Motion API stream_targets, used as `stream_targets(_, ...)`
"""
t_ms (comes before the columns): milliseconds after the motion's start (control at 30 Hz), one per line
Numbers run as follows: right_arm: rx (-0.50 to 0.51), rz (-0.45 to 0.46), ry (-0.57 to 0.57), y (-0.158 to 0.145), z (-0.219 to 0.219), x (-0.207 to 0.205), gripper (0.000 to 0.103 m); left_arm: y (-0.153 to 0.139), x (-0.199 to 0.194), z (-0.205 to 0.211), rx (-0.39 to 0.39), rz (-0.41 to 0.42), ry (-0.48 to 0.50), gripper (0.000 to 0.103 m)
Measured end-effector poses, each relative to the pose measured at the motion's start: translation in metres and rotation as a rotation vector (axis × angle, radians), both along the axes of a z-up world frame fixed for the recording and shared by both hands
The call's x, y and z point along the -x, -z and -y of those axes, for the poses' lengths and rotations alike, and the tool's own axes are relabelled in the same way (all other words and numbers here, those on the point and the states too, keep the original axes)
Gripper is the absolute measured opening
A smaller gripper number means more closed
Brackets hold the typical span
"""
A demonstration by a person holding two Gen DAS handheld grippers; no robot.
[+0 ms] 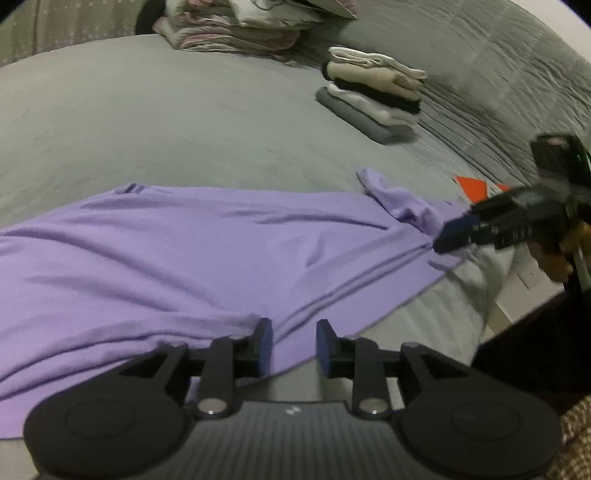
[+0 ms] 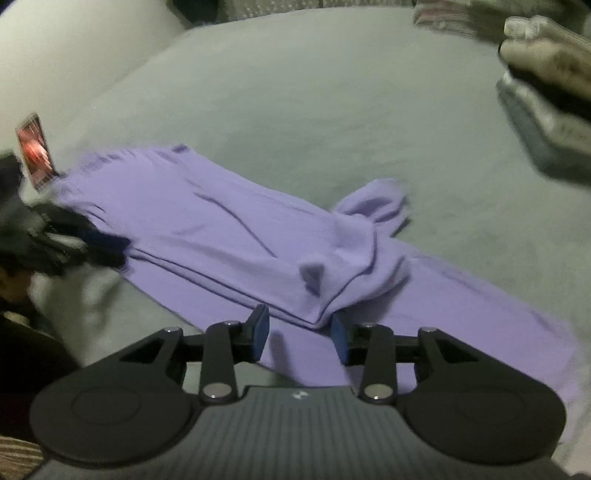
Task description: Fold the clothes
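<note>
Left gripper (image 1: 294, 345): fingers (image 1: 264, 345) apart, blue pads facing each other across an open gap; nothing clamped. They sit low over the near hem of the purple garment (image 1: 177, 251), cloth visible in the gap between them.

Right gripper (image 2: 300, 338): fingers (image 2: 260, 332) apart, nothing between the pads. Its right pad sits just beside a folded-over corner of the purple garment (image 2: 236, 236); contact cannot be told. Seen from the left wrist view, the right gripper (image 1: 448, 236) is at the garment's far right end, tips at the cloth edge, with part of a hand (image 1: 557, 254) behind it.

Garment: lies spread lengthwise on the grey bed (image 1: 166, 122), mostly flat with long shallow creases. One sleeve (image 1: 391, 195) is bunched and turned up near the right end. In the right wrist view a layer is doubled over near the fingers, with a lower layer extending out to the right.

Further out: a stack of folded clothes (image 1: 373, 96) in white, beige, black and grey stands on the bed, well apart from the garment. Behind it, a rumpled pinkish pile (image 1: 236, 26). Right wrist view is motion-blurred; a small upright reddish card (image 2: 35, 151) shows at far left
</note>
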State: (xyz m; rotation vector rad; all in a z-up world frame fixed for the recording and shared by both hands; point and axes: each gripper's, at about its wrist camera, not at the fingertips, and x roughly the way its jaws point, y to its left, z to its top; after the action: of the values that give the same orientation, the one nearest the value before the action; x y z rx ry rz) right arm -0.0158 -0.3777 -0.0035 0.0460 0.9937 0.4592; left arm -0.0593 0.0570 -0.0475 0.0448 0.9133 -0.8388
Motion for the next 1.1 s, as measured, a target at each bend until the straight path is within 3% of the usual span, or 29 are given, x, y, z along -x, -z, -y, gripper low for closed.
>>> stream_targets(167,-0.156,-0.027,-0.006,-0.006,0.001,-0.016,0.041,-0.005,-0.003,-0.013,0.021,0.031,-0.038,0.042)
stream_targets(267,-0.23,-0.043,0.004,-0.001,-0.003,-0.029,0.041,-0.006,-0.013,-0.026,0.059,0.029,-0.11,0.042)
stream_targets(500,-0.513,-0.089,0.02,-0.005,-0.013,-0.065,0.041,-0.005,-0.036,-0.046,0.106,0.056,-0.294,0.042)
stream_targets(567,-0.515,-0.094,0.027,-0.006,-0.021,-0.077,0.041,-0.001,-0.044,-0.049,0.116,0.053,-0.33,0.042)
stream_targets(700,-0.408,-0.111,-0.02,0.005,-0.054,-0.1,0.041,0.005,-0.057,-0.053,0.13,0.044,-0.377,0.041)
stream_targets(833,-0.339,-0.194,-0.062,0.031,-0.083,-0.126,0.041,0.013,-0.064,-0.057,0.14,0.014,-0.379,0.041)
stream_targets(967,-0.521,-0.28,-0.06,0.051,-0.091,-0.149,0.041,0.017,-0.062,-0.064,0.146,0.01,-0.357,0.041)
stream_targets(1100,-0.6,-0.328,-0.083,0.061,-0.118,-0.159,0.041,0.019,-0.058,-0.071,0.154,0.006,-0.335,0.041)
